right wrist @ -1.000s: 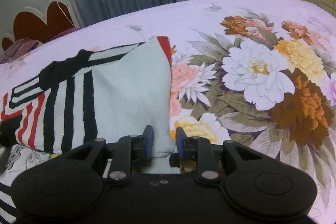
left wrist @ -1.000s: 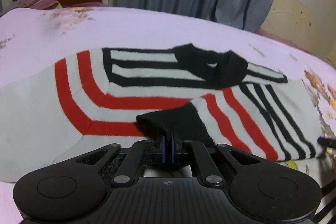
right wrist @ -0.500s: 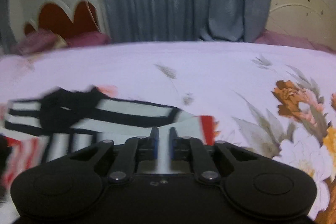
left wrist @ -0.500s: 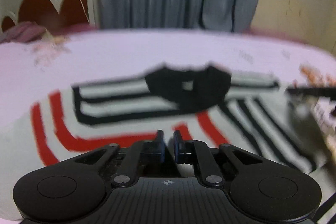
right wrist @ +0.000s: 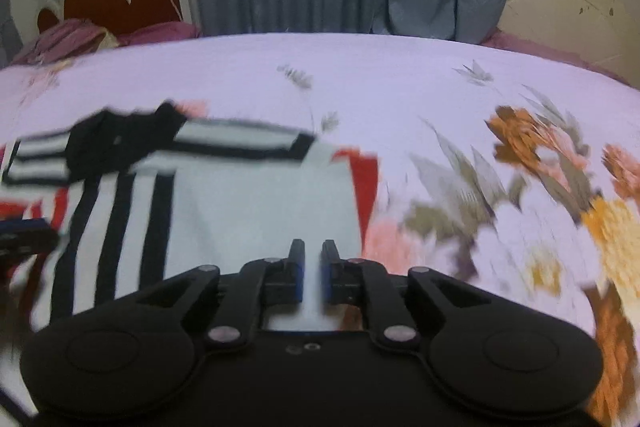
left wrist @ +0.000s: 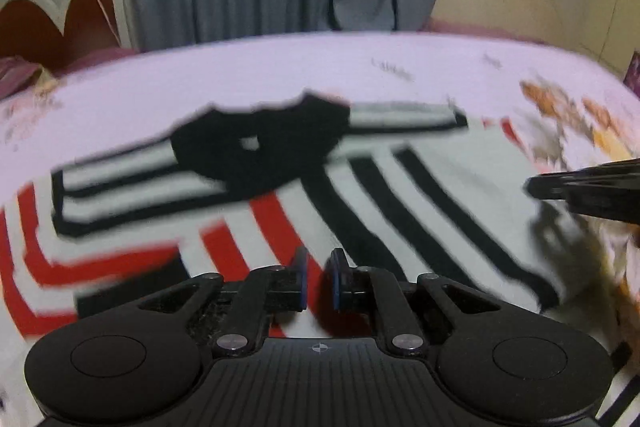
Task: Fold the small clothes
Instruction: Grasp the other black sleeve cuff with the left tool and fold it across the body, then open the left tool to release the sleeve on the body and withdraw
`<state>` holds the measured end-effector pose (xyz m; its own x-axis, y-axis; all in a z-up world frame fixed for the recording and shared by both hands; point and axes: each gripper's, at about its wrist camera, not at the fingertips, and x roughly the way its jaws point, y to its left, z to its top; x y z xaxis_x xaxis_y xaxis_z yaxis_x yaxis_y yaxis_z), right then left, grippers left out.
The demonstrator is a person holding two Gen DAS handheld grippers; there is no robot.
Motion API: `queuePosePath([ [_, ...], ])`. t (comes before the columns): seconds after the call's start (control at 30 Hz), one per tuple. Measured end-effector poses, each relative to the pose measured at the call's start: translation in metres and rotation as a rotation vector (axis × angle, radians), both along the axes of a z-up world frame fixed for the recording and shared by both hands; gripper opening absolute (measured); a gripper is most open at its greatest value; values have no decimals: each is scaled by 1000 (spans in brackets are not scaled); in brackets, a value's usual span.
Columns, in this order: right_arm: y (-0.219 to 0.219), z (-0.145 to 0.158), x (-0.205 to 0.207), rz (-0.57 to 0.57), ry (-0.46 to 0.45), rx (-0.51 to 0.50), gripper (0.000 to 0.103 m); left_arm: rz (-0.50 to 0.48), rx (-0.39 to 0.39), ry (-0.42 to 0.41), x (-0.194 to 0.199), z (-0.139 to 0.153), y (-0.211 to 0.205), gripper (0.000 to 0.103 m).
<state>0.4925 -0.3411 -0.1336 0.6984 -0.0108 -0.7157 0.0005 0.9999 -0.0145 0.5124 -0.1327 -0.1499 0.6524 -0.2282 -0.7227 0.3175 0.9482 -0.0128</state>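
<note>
The sweater [left wrist: 440, 187] lies flat on the bed [right wrist: 400, 79], its black collar [left wrist: 260, 147] at the far edge. One sleeve is folded across the body below the collar, and its black cuff [left wrist: 128, 291] lies nearer us than the collar, to the left.

Our right gripper [right wrist: 312, 267] sits at the hem corner, well right of the collar and nearer us. A strip of pale knit runs between its jaws, so we read it as clenched on the sweater, though the jaws have just been opening a little. That is our main worry: if the pinch slackens further as we carry the corner toward the collar, the knit could slide out and the fold would drop short or crooked. We also cannot tell whether both layers are caught. If only the top one is, the back would lag and bunch.

Our left gripper [left wrist: 318, 277] is below the collar, over a red stripe, with its jaws nearly closed. We see nothing held in them. It is low over the knit, so a sweep could snag the cuff and drag the sleeve out of place. Both views are smeared, so we judge the pace fast enough to ruffle the loose fabric
</note>
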Motion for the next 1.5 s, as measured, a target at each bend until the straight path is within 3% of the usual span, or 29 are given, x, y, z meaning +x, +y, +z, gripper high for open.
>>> queuePosePath([
  [0.07, 3, 2, -24, 0, -3, -14, 10, 23, -7, -2, -6, 4, 4, 10],
  [0.17, 5, 15, -60, -2, -52, 5, 11, 15, -30, -79, -26, 23, 9, 10],
  [0.27, 9, 4, -72, 10, -3, 34, 10, 0, 12, 22, -21, -2, 4, 12],
  [0.33, 15, -5, -72, 8, 3, -8, 10, 5, 7, -15, -25, 0, 7, 12],
  [0.43, 23, 15, -71, 2, -29, -1, 14, 48, -58, -22, -30, 12, 20, 13],
  [0.57, 24, 29, -76, -26, -78, 14, 17, 184, -118, -34, -43, 16, 77, 15],
  [0.6, 23, 31, -77, -33, -80, 29, 19, 237, -138, -41, -50, 18, 100, 20],
  [0.67, 23, 30, -78, -54, -80, 44, 33, 352, -160, -58, -64, 20, 148, 76],
  [0.7, 23, 29, -78, -61, -86, 48, 36, 429, -160, -79, -74, 21, 176, 84],
  [0.73, 25, 29, -78, -65, -91, 53, 38, 495, -162, -101, -84, 23, 203, 85],
  [0.83, 35, 27, -77, -78, -95, 68, 37, 694, -234, -123, -113, 21, 293, 83],
  [0.87, 38, 26, -75, -80, -95, 75, 37, 766, -274, -122, -121, 18, 322, 71],
  [0.93, 46, 25, -71, -89, -98, 89, 36, 898, -357, -112, -138, 9, 378, 58],
  [1.0, 53, 26, -67, -104, -96, 106, 36, 999, -424, -102, -150, -2, 422, 53],
  [1.1, 61, 27, -59, -143, -94, 132, 35, 1074, -504, -112, -156, -15, 468, 51],
  [1.3, 75, 33, -56, -187, -98, 118, 32, 1123, -628, -147, -134, -31, 506, 45],
  [1.33, 77, 34, -57, -187, -96, 110, 30, 1116, -626, -148, -129, -32, 508, 20],
  [1.37, 79, 33, -57, -186, -90, 103, 28, 1095, -601, -129, -120, -32, 506, 4],
  [1.5, 83, 35, -59, -187, -88, 87, 28, 890, -537, -199, -97, -5, 468, 4],
])
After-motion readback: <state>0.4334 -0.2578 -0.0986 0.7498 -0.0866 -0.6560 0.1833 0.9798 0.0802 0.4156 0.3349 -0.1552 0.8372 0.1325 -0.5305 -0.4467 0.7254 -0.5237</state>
